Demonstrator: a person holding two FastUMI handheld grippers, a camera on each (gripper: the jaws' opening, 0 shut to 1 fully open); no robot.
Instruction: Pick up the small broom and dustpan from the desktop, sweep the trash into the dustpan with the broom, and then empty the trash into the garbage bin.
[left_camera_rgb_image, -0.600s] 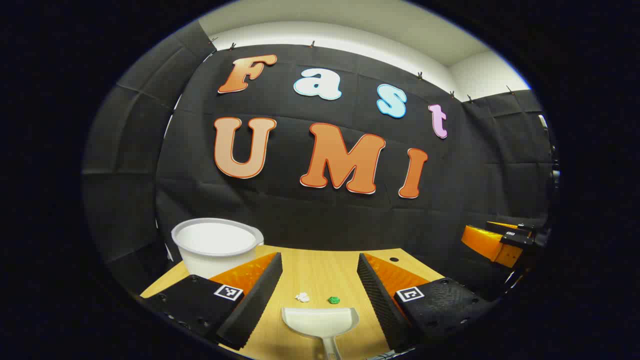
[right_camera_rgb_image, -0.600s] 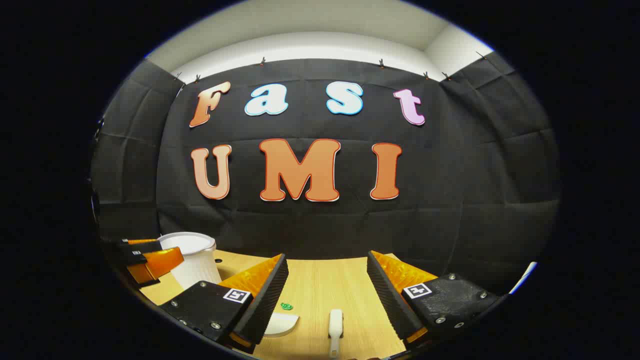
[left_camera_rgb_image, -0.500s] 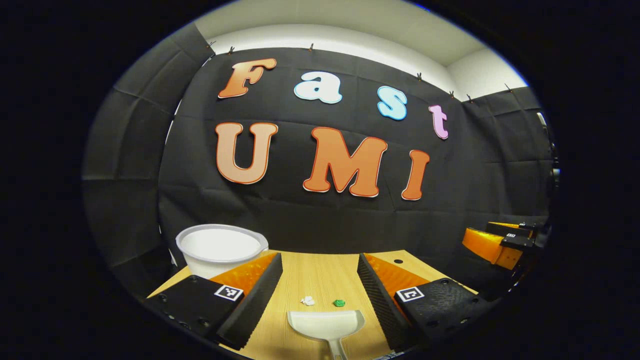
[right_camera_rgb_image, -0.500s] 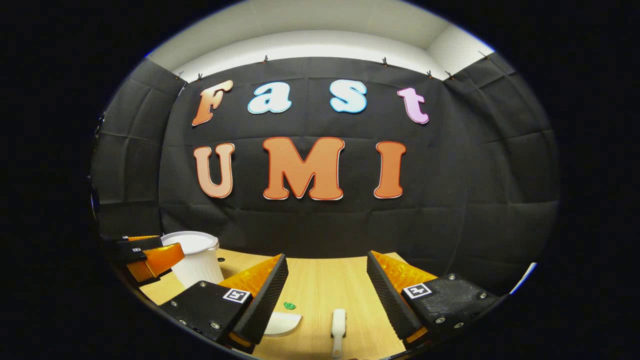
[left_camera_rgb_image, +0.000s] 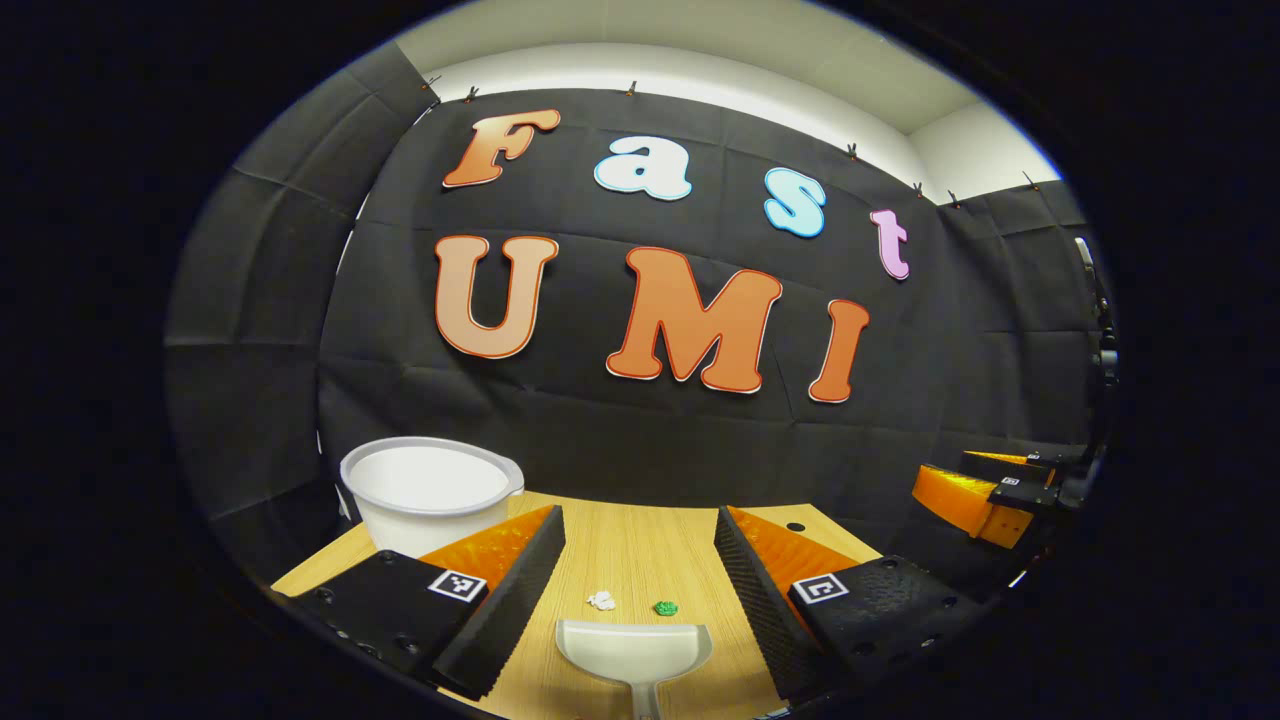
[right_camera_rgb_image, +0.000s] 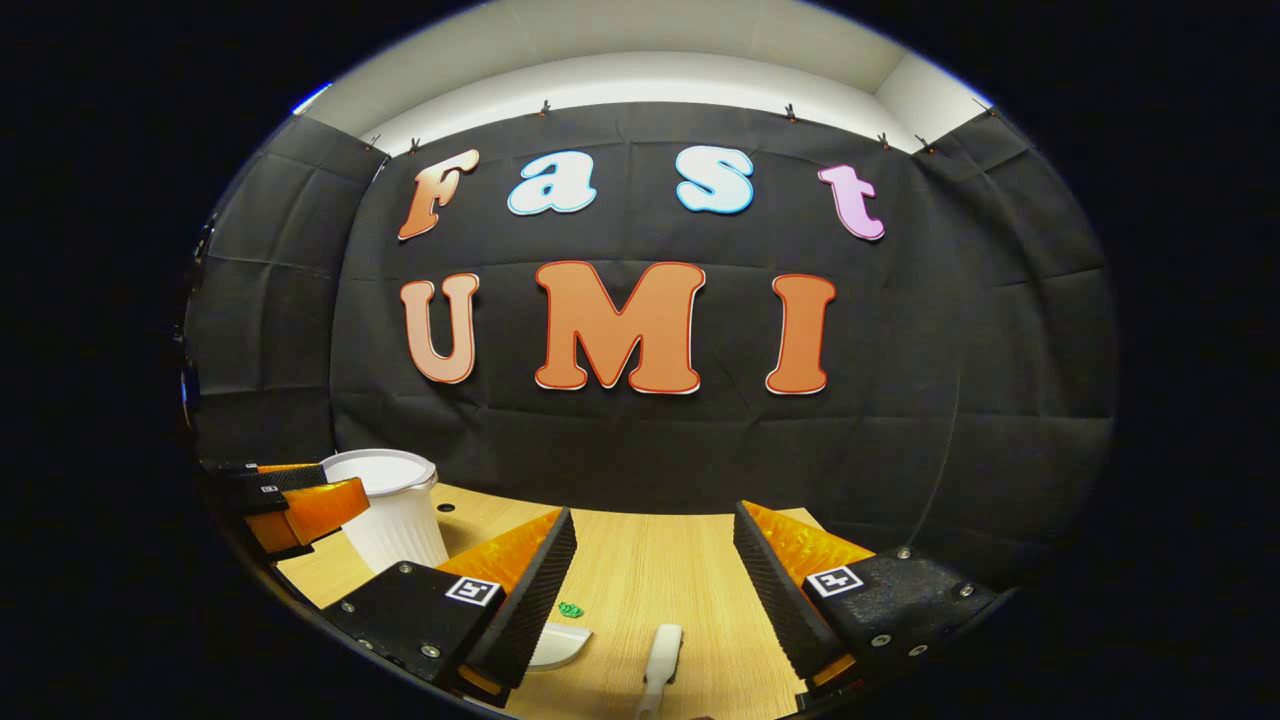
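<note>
Dustpan (left_camera_rgb_image: 634, 650): its handle is running off the bottom edge — in the right gripper view a finger (right_camera_rgb_image: 525, 600) is hiding most of it.
Broom (right_camera_rgb_image: 662, 655): its lower end is getting cut off.

Dustpan (left_camera_rgb_image: 634, 650) before two scraps (left_camera_rgb_image: 602, 600), bin (left_camera_rgb_image: 430, 493) behind left

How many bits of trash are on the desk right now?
2. A white scrap and a green scrap lie side by side on the desk, just beyond the dustpan mouth. More could hide behind the gripper fingers.
</note>
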